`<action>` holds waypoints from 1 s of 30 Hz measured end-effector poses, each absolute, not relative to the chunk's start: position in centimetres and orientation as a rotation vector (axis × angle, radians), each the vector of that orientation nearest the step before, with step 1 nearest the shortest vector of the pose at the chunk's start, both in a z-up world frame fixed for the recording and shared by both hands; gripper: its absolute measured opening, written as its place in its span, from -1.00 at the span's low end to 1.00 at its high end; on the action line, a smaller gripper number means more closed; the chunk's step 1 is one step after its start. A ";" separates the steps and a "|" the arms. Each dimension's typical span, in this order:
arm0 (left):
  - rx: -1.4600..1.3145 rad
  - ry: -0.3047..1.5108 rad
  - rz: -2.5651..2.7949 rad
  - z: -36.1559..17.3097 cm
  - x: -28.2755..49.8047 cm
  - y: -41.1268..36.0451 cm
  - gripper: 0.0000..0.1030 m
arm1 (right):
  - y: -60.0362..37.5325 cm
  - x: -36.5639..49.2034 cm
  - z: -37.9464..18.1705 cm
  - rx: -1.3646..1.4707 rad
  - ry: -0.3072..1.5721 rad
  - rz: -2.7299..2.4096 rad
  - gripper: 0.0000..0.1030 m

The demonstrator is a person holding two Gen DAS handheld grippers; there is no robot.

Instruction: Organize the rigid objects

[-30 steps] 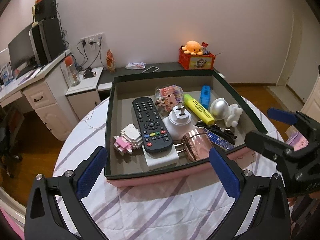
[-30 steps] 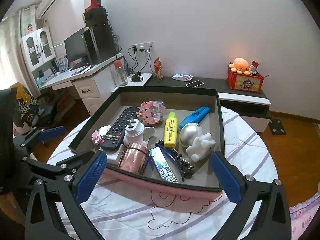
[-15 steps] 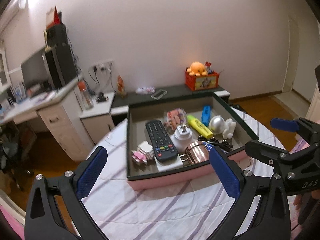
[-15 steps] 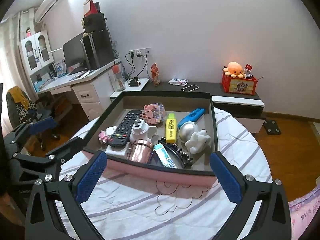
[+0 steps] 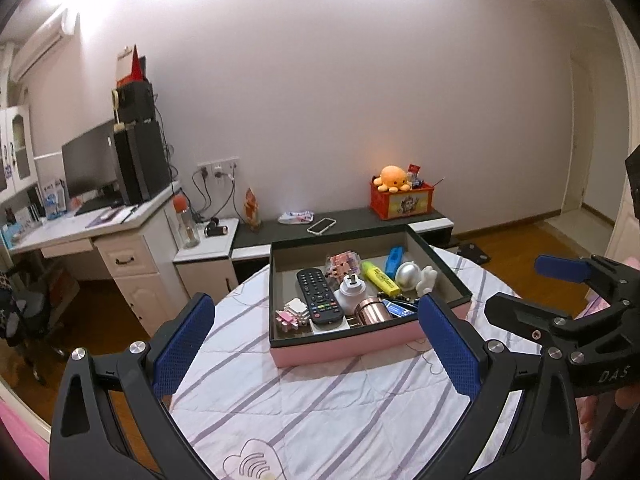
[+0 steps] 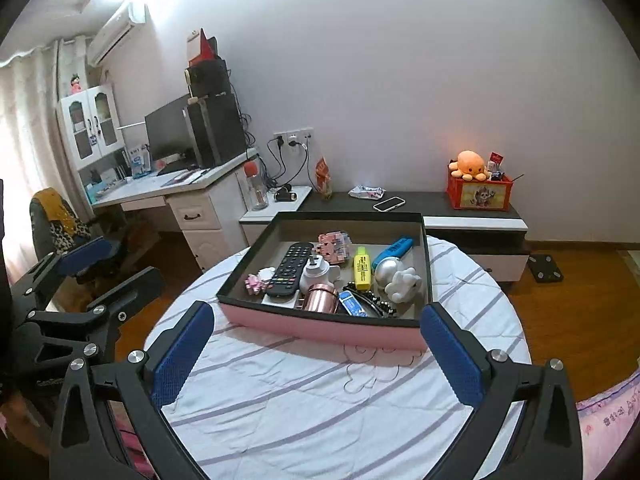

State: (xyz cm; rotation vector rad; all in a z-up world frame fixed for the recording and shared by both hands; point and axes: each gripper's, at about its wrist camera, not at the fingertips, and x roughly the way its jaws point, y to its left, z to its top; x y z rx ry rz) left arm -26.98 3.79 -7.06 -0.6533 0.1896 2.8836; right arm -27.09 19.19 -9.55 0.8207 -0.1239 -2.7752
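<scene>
A pink-sided box [image 5: 348, 346] [image 6: 320, 326] with a dark rim sits on a round table with a striped white cloth [image 5: 320, 400] [image 6: 320, 392]. Inside lie a black remote [image 5: 318, 296] [image 6: 289, 269], a white plug adapter [image 5: 352, 292], a copper cup [image 5: 372, 310] [image 6: 320, 298], a yellow highlighter [image 5: 380, 278] [image 6: 362, 268], a blue item [image 6: 394, 250], a silver egg and white figure [image 6: 404, 282]. My left gripper [image 5: 318, 350] stands open, empty, held back from the box's near side. My right gripper [image 6: 320, 354] is open too, also short of the box. Each gripper shows in the other's view.
A low dark cabinet [image 6: 440, 204] behind the table carries a phone [image 6: 389, 203] and a red crate with an orange plush [image 6: 478, 190]. A white desk with a monitor [image 5: 104, 216] stands at the left, with a chair [image 6: 60, 220] beside it. Wooden floor surrounds the table.
Both grippers have pulled back and up from the box, which now looks smaller and farther. Both stay open and empty. The box's contents are unmoved.
</scene>
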 end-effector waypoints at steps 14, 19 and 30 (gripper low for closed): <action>-0.702 0.200 2.863 -6.8 -27.2 4.3 0.99 | 19.3 -26.5 -8.8 0.806 -0.102 -2.799 1.00; -0.755 0.197 2.854 -8.2 -29.8 4.7 0.99 | 19.8 -28.8 -9.8 0.842 -0.105 -2.796 1.00; -0.927 0.198 2.827 -12.0 -37.9 5.5 0.99 | 20.5 -36.7 -12.8 0.974 -0.084 -2.773 1.00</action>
